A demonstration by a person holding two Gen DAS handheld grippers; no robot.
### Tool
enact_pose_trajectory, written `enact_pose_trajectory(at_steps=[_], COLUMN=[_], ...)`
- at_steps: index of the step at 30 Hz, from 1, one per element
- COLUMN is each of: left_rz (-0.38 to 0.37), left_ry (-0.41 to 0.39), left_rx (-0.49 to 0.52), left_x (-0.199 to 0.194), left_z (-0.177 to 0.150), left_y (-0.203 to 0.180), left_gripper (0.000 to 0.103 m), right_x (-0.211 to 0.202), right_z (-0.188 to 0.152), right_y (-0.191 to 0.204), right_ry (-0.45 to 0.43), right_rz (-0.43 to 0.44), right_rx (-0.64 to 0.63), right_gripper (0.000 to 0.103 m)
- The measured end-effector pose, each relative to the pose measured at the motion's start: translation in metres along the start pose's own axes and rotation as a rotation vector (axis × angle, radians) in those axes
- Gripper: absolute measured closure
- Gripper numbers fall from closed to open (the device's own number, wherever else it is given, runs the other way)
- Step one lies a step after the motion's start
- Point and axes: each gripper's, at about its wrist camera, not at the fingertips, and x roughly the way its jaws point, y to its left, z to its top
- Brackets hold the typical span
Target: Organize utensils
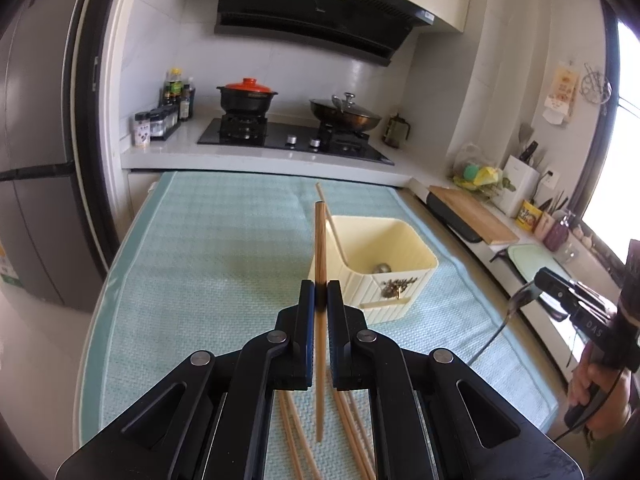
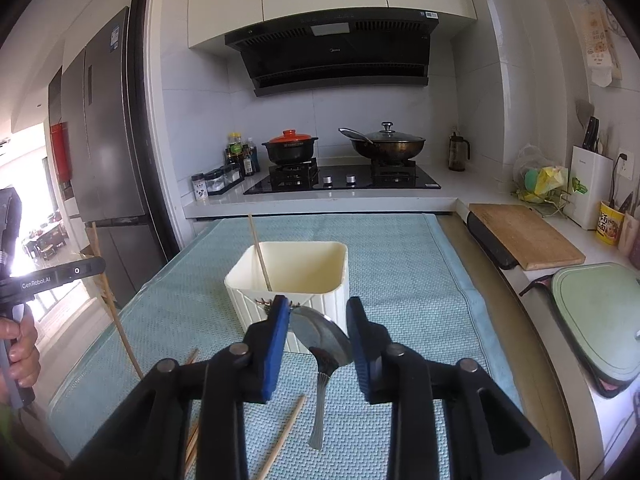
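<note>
Gripping a single chopstick (image 1: 320,264), the left gripper (image 1: 321,292) has its jaws pressed tight on the shaft, which stands nearly upright and clear of the teal mat (image 1: 200,248). More loose chopsticks (image 1: 352,432) lie on the mat's near edge, just below that tool. Over to the middle: the cream holder box (image 2: 296,276) sits toward the mat's centre, one chopstick (image 2: 260,256) already leaning inside against its left wall, and something small and metallic rests at the bottom, too small to name. On to the right: the right gripper (image 2: 318,320) carries a metal spoon (image 2: 324,340) between its blue pads. The bowl touches the left pad, yet a gap shows at the right one in this view; seen from the left wrist camera the spoon hangs off the mat, so it looks held. Its handle droops toward the mat.

Both hands seem mid-carry, pieces lifted and the drop still ahead. Next, each tool needs to travel forward over the box rim, tip its piece downward, then spread its jaws. The spoon's grip looks marginal, so a slip is a risk.
</note>
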Motion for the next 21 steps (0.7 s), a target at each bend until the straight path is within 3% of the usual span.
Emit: enact_pose_trajectory(at_steps=[1,6,12,13,16,21], left_rz=[-0.002,-0.006,0.004,0.006,0.004,0.002], left_ry=[-0.002,0.012,0.021,0.02,0.019,0.025], left_rx=[0.002,-0.002,-0.001,-0.003,-0.02,-0.032], left_x=[0.0,0.006,0.005,0.005,0.005,0.009], left_z=[0.001,-0.001,-0.008,-0.008,-0.007,-0.01], left_y=[-0.001,-0.002,0.0,0.001,0.006,0.009], left_gripper=[0.099,0.099,0.099,0.099,0.099,0.099], right_x=[0.001,0.019,0.013,0.015,0.028,0.07], right_z=[0.001,-0.008,-0.013,-0.013,-0.023,-0.067], right_y=[0.0,-0.003,-0.041,-0.052,-0.093,-0.161], right_ry=[0.002,0.061,0.044,0.059,0.13,0.367], right_rz=[-0.001,0.017,0.019,0.001,-0.051,-0.101], right_rx=[-0.008,-0.027,0.116,0.146,0.247,0.474], right_gripper=[0.102,0.103,0.102,0.095,0.048,0.046])
